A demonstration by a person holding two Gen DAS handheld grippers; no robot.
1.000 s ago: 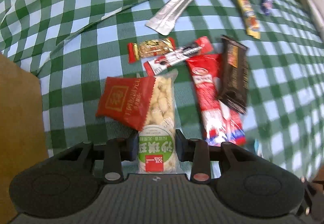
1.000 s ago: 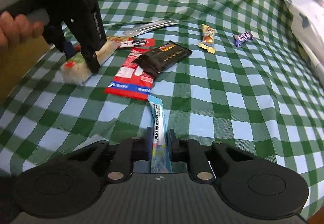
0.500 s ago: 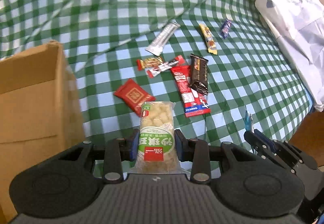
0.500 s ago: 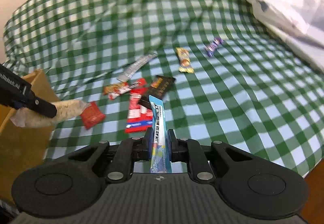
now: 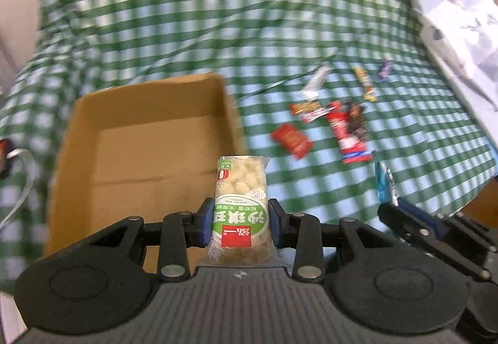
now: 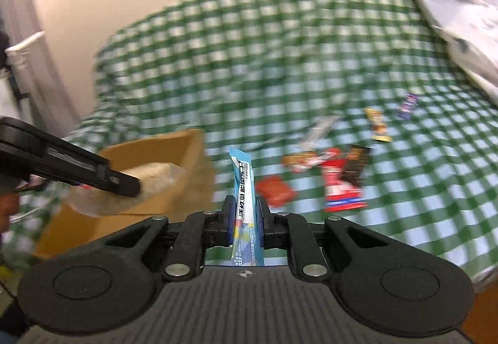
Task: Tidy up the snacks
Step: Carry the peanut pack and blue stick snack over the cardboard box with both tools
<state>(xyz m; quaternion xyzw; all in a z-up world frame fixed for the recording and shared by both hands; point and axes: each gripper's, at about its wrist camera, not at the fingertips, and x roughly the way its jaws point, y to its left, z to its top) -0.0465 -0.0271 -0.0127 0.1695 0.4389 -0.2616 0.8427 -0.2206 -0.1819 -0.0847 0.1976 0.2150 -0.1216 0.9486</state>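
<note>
**A:** Right past the left claw is the cardboard box, open top, near rim just under the tips. That claw's clamped on the green-label snack pack.

**B:** And the right claw?

**A:** Pinched tight on a thin blue stick pack. Ahead and to its right the loose snacks sit clustered on the checkered cloth, with bare cloth all round them.

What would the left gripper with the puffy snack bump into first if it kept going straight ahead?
Probably the cardboard box. The left gripper, shut on the puffed snack pack, points down toward the box's open inside, so the pack would likely meet the box floor or right wall first; depth is unclear.
</note>
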